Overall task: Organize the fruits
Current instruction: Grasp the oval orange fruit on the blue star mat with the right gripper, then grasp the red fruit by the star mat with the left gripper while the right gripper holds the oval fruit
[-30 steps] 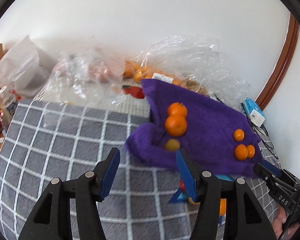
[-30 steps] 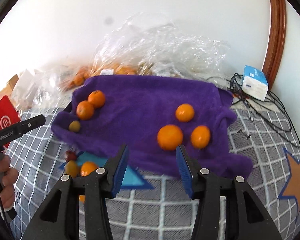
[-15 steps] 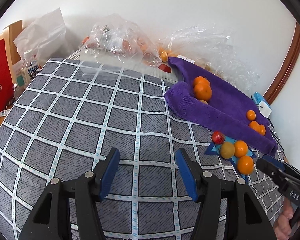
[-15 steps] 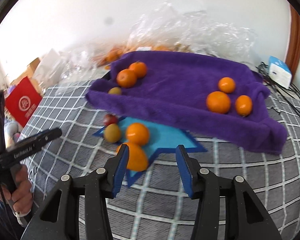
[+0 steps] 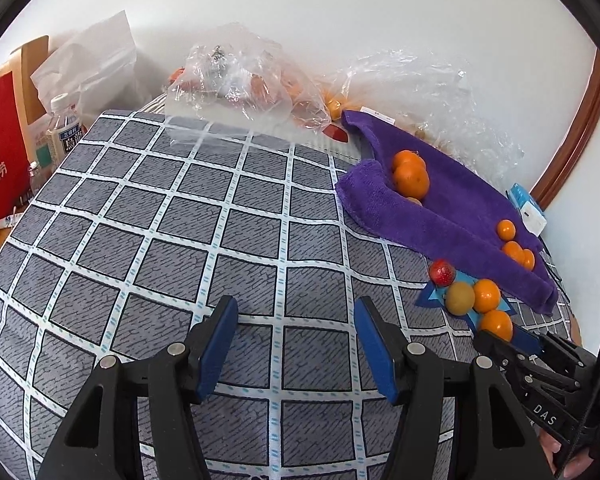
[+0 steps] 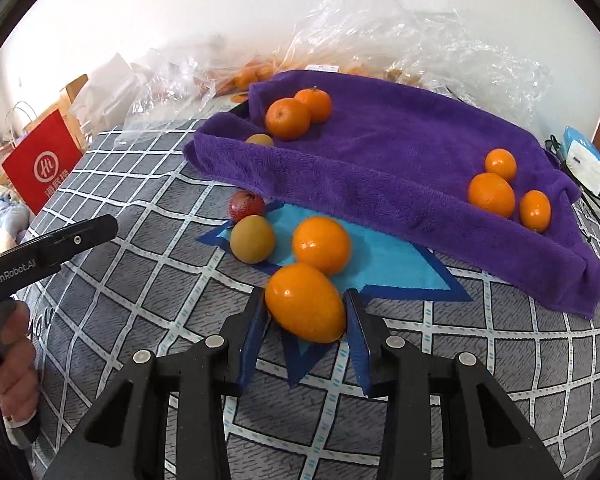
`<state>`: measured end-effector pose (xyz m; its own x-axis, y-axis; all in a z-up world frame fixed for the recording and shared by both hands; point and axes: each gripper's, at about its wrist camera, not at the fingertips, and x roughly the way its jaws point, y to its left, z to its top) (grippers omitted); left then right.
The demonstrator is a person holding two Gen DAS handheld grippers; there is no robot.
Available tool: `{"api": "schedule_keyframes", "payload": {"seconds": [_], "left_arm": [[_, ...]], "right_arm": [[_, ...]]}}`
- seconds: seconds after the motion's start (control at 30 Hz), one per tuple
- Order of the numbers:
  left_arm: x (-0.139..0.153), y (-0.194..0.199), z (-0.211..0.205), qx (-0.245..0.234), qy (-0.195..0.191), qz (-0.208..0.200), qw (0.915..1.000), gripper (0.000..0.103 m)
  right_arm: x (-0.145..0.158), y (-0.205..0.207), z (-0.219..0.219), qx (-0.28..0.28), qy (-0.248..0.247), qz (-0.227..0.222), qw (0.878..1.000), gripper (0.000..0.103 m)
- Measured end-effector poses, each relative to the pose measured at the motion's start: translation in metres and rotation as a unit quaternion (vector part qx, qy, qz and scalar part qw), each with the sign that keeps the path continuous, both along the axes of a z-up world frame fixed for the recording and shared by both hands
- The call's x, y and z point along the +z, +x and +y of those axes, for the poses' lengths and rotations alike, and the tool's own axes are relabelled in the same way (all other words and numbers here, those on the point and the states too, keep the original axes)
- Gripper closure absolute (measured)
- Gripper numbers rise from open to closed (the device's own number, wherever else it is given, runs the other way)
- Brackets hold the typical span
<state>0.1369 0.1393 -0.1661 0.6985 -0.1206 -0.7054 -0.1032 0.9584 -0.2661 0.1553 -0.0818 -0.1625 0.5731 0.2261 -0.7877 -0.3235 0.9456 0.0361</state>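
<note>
My right gripper is low over the checked cloth, its jaws closing on an oval orange, and both blue pads touch its sides. Just beyond it on a blue star patch lie another orange, a yellow-brown fruit and a red fruit. A purple towel behind them carries two oranges on the left and three on the right. My left gripper stands open over bare checked cloth, nothing between its fingers, well left of the fruit.
Clear plastic bags with more fruit lie against the white wall at the back. A red paper bag and a water bottle stand at the left edge. A white-blue box with cables sits at the right.
My right gripper came down and forward from the towel to the near orange, and its jaws narrowed around it. The left gripper swung from the towel to the checked cloth, then stayed still.
</note>
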Motion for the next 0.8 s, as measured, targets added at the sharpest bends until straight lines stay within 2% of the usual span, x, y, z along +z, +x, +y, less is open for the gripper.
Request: {"api": "schedule_keyframes", "payload": {"seconds": [0.23, 0.37, 0.57, 0.8], "left_arm": [[-0.001, 0.001, -0.002, -0.002, 0.006, 0.0, 1.0, 0.045], [-0.001, 0.002, -0.005, -0.008, 0.015, 0.003, 0.9998, 0.045], [-0.002, 0.001, -0.009, -0.011, 0.022, 0.0, 0.9997, 0.045], [-0.001, -0.001, -0.008, -0.01, 0.015, -0.005, 0.9998, 0.045]], "right_arm": [[0.016, -0.021, -0.02, -0.021, -0.017, -0.035, 0.999, 0.065], [0.021, -0.025, -0.055, -0.07, -0.024, -0.049, 0.996, 0.065], [0.015, -0.017, -0.107, -0.146, -0.017, -0.021, 0.989, 0.065], [0.001, -0.02, -0.125, -0.158, -0.014, -0.008, 0.987, 0.065]]}}
